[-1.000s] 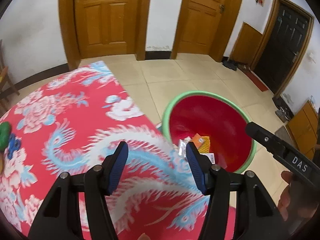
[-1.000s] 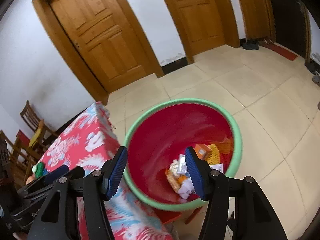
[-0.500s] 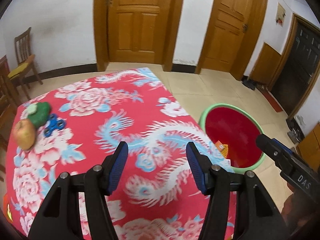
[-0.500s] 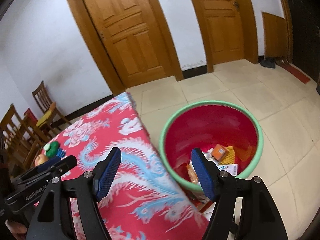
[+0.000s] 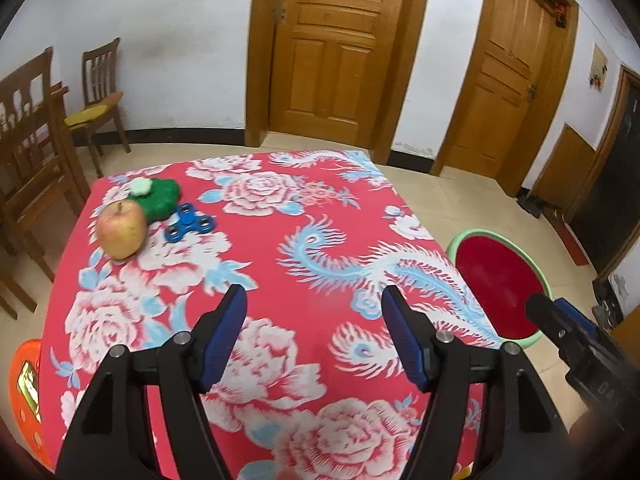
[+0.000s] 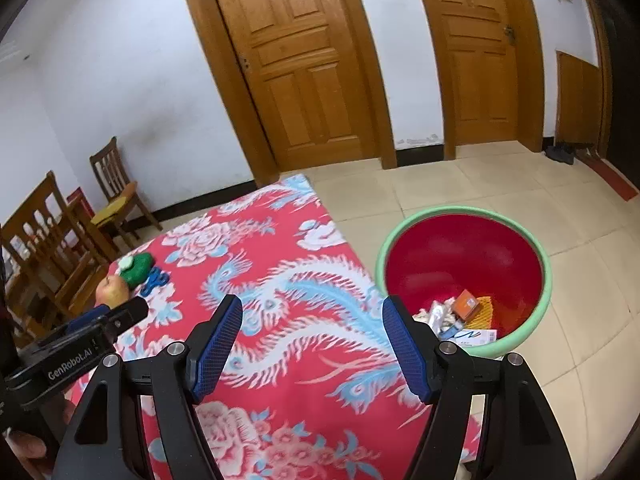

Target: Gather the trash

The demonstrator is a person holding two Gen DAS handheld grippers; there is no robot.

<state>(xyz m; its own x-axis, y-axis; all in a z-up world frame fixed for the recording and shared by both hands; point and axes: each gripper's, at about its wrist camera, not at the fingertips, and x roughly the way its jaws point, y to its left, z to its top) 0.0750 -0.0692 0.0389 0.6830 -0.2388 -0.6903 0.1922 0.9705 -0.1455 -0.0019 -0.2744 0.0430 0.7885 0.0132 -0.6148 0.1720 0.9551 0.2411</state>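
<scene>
A red bin with a green rim [image 6: 460, 212] stands on the tiled floor beside the table, and the left wrist view shows that rim [image 5: 480, 234] at the right. Wrappers and a small orange box [image 6: 466, 304] lie in its bottom. My left gripper [image 5: 314, 294] hovers over the red flowered tablecloth [image 5: 280, 208]; its jaws are opening with nothing between them. My right gripper [image 6: 312, 302] is open and empty above the cloth's edge, left of the bin. On the far left of the cloth lie an apple [image 5: 120, 230], a green lump [image 5: 160, 198] and a blue fidget spinner [image 5: 190, 226].
Wooden chairs [image 5: 98, 92] stand by the left wall. An orange plastic object [image 5: 26, 380] sits low at the table's left side. Two wooden doors [image 6: 304, 60] fill the far wall. One of the right gripper's fingers [image 5: 552, 320] reaches in front of the bin.
Both views have swung left and lifted away from the bin, over the table. The apple, green lump and spinner have come into view. Both pairs of jaws stand wider.
</scene>
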